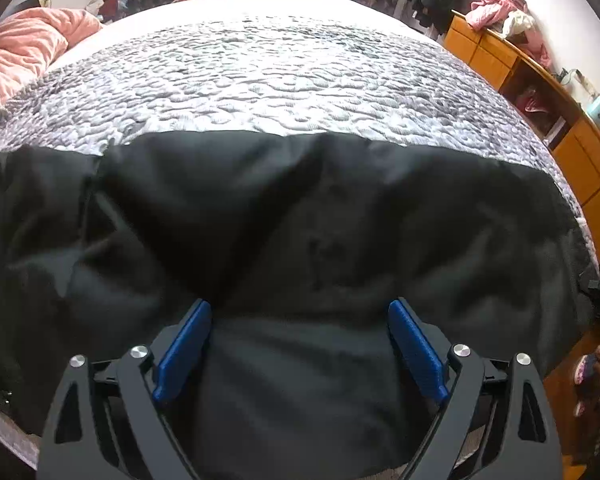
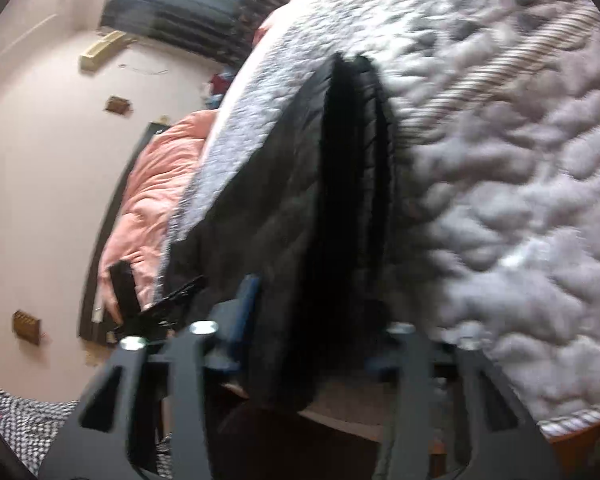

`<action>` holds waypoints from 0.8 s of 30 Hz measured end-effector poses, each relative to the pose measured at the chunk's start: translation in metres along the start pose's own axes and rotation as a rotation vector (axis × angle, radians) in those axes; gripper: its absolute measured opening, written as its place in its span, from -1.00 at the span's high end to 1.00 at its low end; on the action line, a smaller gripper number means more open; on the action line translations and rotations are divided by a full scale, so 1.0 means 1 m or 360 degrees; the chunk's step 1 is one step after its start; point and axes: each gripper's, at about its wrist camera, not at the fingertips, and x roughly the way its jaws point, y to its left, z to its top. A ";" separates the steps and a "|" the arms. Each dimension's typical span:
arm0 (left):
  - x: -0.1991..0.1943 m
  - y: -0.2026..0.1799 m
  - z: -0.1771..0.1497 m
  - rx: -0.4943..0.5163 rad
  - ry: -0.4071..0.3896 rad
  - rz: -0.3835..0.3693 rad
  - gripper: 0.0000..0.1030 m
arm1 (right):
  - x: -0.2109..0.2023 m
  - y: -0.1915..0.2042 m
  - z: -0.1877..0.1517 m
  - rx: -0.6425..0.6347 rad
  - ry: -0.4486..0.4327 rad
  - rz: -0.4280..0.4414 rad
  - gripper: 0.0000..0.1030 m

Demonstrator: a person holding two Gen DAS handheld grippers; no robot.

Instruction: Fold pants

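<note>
The black pants (image 1: 300,220) are laid across the near edge of the bed (image 1: 280,72). Left of the pants' middle, the left tongs (image 1: 300,344) are held wide open above the cloth. At the pants' right end, the right tongs (image 2: 312,344) are seen blurred, closed around a thick fold.

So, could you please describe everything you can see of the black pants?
The pants are black, matte, soft-looking cloth, lying in rumpled layers across the near edge of the grey quilt. The left gripper stands open over them, its blue pads apart. In the blurred right view, a stack of edges runs between the right gripper's fingers; contact is unclear.
</note>
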 end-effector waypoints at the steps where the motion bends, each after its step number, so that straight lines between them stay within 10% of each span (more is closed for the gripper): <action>1: -0.003 0.006 0.000 -0.0021 -0.0025 0.0026 -0.76 | -0.003 0.007 0.003 -0.0029 -0.0038 -0.0010 0.51; 12: 0.002 0.009 0.025 -0.0105 -0.0165 -0.0034 -0.76 | -0.044 0.107 0.057 -0.0412 -0.0333 -0.0184 0.68; 18: 0.019 -0.017 0.006 0.0214 -0.0190 0.0096 -0.81 | -0.013 0.024 0.038 -0.0161 -0.0126 -0.0609 0.61; 24: 0.003 -0.005 0.004 0.0201 -0.0099 -0.0002 -0.82 | -0.024 0.005 0.020 0.0011 -0.0264 -0.0523 0.14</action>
